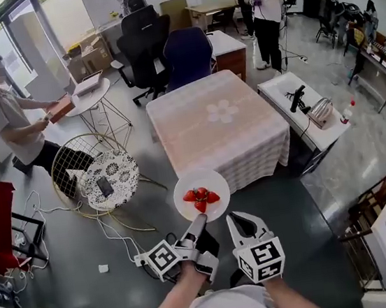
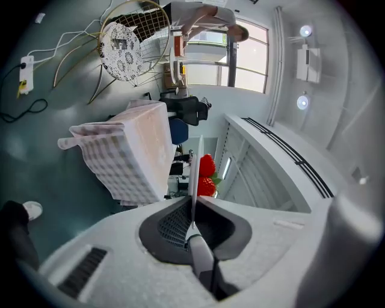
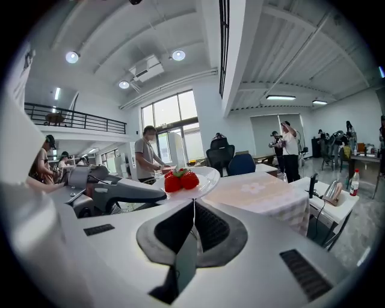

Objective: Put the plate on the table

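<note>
A white plate (image 1: 201,179) carrying red strawberries (image 1: 199,197) hangs in the air just short of the near edge of the table (image 1: 204,131), which wears a pale pink checked cloth. My left gripper (image 1: 198,221) is shut on the plate's near rim. In the left gripper view the plate (image 2: 194,171) runs edge-on out of the closed jaws, with the strawberries (image 2: 206,174) to its right. My right gripper (image 1: 238,223) sits just right of the plate, shut and holding nothing. In the right gripper view its jaws meet below the plate (image 3: 207,176).
A wire chair with a patterned cushion (image 1: 109,177) stands to the left, with cables on the floor around it. Office chairs (image 1: 187,55) stand behind the table. A low white bench (image 1: 300,111) with tools lies to the right. A person (image 1: 12,117) stands at far left.
</note>
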Demonstrator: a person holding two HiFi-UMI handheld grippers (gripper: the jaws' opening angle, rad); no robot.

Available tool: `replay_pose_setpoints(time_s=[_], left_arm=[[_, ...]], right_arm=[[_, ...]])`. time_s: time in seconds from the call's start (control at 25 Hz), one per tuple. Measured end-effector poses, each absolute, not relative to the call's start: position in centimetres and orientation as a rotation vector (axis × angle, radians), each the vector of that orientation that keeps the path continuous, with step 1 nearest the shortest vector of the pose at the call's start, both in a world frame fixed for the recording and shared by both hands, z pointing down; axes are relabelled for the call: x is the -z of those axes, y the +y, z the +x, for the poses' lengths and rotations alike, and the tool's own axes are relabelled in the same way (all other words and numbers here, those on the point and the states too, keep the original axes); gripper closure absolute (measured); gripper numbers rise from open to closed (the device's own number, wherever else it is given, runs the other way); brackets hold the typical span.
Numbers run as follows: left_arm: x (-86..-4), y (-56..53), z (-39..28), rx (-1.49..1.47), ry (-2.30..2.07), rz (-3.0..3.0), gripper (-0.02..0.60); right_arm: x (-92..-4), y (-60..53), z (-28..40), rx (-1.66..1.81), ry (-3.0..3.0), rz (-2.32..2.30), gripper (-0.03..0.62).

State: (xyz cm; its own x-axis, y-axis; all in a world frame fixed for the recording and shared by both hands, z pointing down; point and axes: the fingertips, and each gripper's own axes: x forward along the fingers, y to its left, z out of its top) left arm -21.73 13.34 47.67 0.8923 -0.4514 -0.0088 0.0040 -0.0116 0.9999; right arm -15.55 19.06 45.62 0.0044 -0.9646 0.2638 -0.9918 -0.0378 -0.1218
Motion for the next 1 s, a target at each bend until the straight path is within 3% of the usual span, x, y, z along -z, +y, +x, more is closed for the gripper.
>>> replay_pose_setpoints(time_s=[0.6,1.0], left_arm=[[-47.5,11.7,-11.6,0.403,-0.445,1.550,0.563],[-48.6,9.7,-9.1,0.392,-0.471,1.536,0.563]], right_arm=[[-45.7,16.4,-3.3,-0.445,-2.224,2.111,0.589],[-47.1,14.5,-1.1,-0.466,-2.273,2.069,0.589]])
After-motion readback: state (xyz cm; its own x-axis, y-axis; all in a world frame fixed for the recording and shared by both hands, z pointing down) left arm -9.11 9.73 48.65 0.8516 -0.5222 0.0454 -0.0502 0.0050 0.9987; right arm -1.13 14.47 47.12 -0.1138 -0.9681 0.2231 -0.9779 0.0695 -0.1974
